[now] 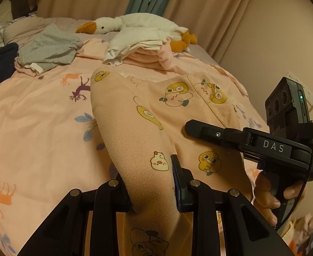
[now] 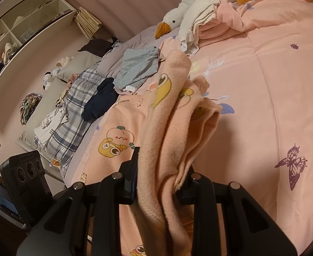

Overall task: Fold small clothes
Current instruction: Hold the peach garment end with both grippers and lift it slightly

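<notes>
Bedroom light falls warm on a bed point(image 1: 39, 128) spread with a pink quilt printed with deer and butterflies, and the work sits near its front edge. Starting at the jaws: the left gripper point(image 1: 154, 189) is clenched on one end of a peach cartoon-print garment point(image 1: 156, 115), the cloth bunched between its pads, while the right gripper point(image 2: 156, 177) is clamped on a thick gathered fold of the same garment point(image 2: 173, 115), which rises from its jaws in a soft ridge. Seen from the left wrist view, the right gripper point(image 1: 237, 138) hangs just beside the garment's right side, with the person's hand point(image 1: 269, 196) on its handle. The garment lies partly lifted and partly on the quilt. It looks like light, fleecy knit: limp, prone to sagging and slipping into uneven layers, not fragile. It should be best held by its hems or corners, with little cloth in each grip, so the fold line stays straight. Farther toward the head of the bed lie a grey garment point(image 1: 49, 47), a dark one point(image 1: 0, 64), a pile of white and pink clothes point(image 1: 139, 44) and a plush goose point(image 1: 122, 23).
</notes>
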Demonstrator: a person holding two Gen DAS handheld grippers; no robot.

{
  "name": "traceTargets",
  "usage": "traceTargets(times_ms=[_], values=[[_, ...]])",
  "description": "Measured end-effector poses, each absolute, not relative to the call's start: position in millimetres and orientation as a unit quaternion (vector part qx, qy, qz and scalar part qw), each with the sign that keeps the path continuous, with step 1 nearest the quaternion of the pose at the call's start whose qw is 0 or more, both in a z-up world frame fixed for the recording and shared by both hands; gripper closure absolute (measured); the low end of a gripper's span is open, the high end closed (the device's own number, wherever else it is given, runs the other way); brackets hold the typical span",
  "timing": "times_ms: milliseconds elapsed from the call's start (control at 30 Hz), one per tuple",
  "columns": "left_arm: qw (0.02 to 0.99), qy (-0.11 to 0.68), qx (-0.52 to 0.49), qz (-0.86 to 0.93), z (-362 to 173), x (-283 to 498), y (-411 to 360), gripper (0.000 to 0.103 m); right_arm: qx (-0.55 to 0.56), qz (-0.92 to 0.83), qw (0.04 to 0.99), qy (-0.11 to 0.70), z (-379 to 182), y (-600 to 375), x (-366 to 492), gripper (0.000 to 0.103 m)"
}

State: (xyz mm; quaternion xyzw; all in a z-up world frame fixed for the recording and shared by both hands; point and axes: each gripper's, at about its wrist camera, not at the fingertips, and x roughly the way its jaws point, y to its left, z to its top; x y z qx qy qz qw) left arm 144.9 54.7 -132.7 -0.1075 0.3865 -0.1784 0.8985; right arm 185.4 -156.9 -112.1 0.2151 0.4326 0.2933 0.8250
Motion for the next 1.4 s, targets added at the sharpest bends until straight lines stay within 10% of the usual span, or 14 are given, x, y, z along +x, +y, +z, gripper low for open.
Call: traceTargets(times_ms=[1400], values=[[0.892, 0.417, -0.085, -0.152, -162.2, 157.0, 47.6, 0.076, 0.175, 0.261, 0.824, 0.471, -139.1, -137.0, 195.8, 0.075]])
